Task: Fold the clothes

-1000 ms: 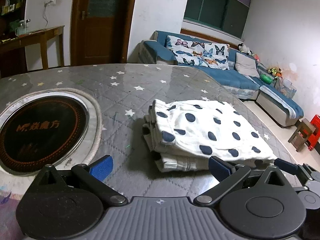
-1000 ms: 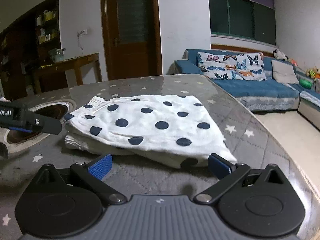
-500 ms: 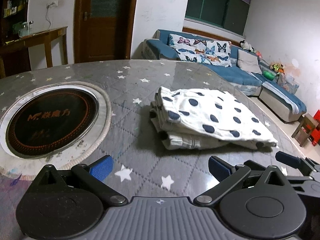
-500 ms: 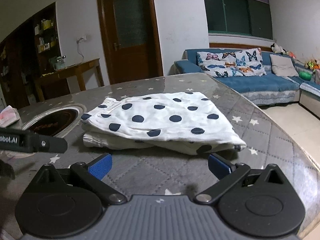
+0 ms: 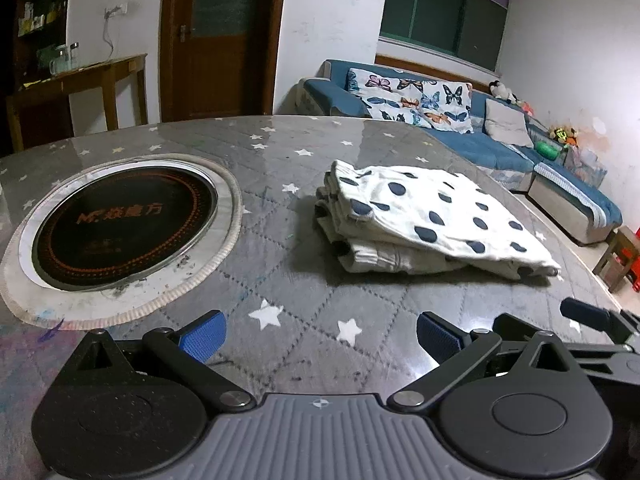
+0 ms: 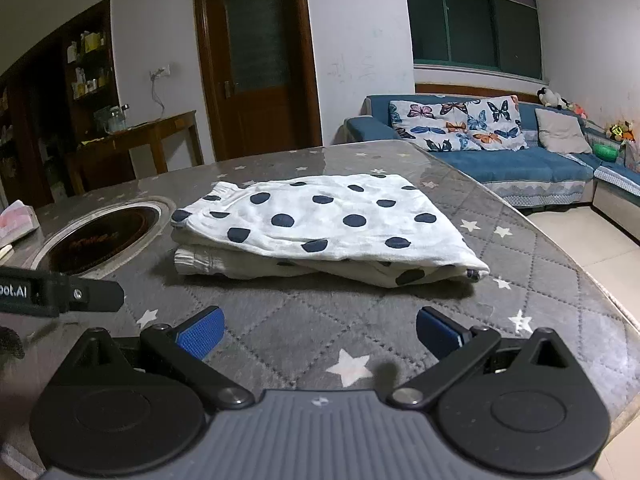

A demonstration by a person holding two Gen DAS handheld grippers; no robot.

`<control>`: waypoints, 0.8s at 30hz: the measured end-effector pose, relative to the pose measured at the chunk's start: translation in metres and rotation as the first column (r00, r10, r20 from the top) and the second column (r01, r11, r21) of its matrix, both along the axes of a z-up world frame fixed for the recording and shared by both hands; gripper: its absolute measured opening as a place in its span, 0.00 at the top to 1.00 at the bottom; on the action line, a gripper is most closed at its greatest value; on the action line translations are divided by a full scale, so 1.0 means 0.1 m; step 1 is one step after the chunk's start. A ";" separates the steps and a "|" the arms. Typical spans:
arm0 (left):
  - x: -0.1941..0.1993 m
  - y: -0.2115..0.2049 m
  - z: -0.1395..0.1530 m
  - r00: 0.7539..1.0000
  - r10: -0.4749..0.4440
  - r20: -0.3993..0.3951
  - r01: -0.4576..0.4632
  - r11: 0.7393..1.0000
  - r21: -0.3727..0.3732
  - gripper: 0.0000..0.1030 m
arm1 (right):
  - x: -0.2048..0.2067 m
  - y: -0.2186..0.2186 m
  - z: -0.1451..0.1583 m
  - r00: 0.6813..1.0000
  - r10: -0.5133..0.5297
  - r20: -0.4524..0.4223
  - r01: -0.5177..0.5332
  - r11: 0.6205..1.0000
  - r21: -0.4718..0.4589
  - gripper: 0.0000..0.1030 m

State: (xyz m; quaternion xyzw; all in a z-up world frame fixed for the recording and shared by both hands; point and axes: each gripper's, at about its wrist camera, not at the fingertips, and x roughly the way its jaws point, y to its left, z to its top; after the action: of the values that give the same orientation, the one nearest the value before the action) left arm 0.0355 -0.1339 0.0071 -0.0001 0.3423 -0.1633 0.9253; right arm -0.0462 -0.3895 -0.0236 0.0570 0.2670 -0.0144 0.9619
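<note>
We've pulled both grippers back from the clothes (image 6: 320, 228), which looked closer a second ago, and they lie folded in a neat stack on the desk (image 5: 280, 152), apart from us. Left gripper (image 5: 320, 330) has its fingers spread and empty; right gripper (image 6: 318, 330) the same. That reads as the fold done (or nearly). The round cooktop (image 5: 124, 216) sits just beside the stack, the sofa (image 6: 520, 160) well beyond. Nothing blocks a return reach.
</note>
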 end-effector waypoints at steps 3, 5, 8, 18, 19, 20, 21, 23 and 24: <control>-0.06 -0.01 0.00 1.000 -0.004 0.006 0.004 1.000 0.004 0.00 | -0.02 0.01 0.00 1.000 0.004 -0.002 -0.004 1.000 0.002 0.00; -0.10 -0.02 0.00 1.000 -0.003 0.011 0.003 1.000 0.005 0.00 | -0.03 0.00 0.00 1.000 0.004 -0.002 -0.004 1.000 0.005 0.00; -0.16 -0.03 0.00 1.000 -0.007 0.027 0.006 1.000 0.017 0.00 | -0.05 -0.01 0.00 1.000 0.002 -0.003 -0.002 1.000 0.015 0.00; -0.30 -0.06 0.01 0.999 -0.013 0.042 0.012 1.000 0.027 0.00 | -0.11 0.02 0.00 1.000 0.011 0.002 -0.011 0.999 0.031 0.00; -0.31 -0.06 0.01 0.999 -0.012 0.044 0.011 1.000 0.028 0.00 | -0.11 0.03 -0.01 1.000 0.012 0.001 -0.012 0.999 0.031 0.00; -0.32 -0.05 0.01 0.999 -0.011 0.047 0.010 1.000 0.030 0.00 | -0.12 0.03 -0.01 1.000 0.013 0.001 -0.013 0.999 0.031 0.00; -0.33 -0.05 0.02 0.999 -0.010 0.049 0.009 0.999 0.030 0.00 | -0.12 0.04 -0.01 1.000 0.013 0.000 -0.013 0.999 0.031 0.00; -0.35 -0.05 0.02 0.998 -0.009 0.054 0.007 0.999 0.033 0.00 | -0.14 0.04 -0.01 1.000 0.013 0.001 -0.013 0.999 0.032 0.00; -0.36 -0.06 0.02 0.998 -0.010 0.055 0.008 0.999 0.034 0.00 | -0.14 0.04 -0.01 1.000 0.014 0.001 -0.014 0.999 0.033 0.00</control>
State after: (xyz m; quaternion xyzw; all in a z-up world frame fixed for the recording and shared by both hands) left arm -0.0004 -0.1396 0.0091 0.0216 0.3192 -0.1613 0.9336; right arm -0.0606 -0.3854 -0.0244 0.0710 0.2670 -0.0033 0.9611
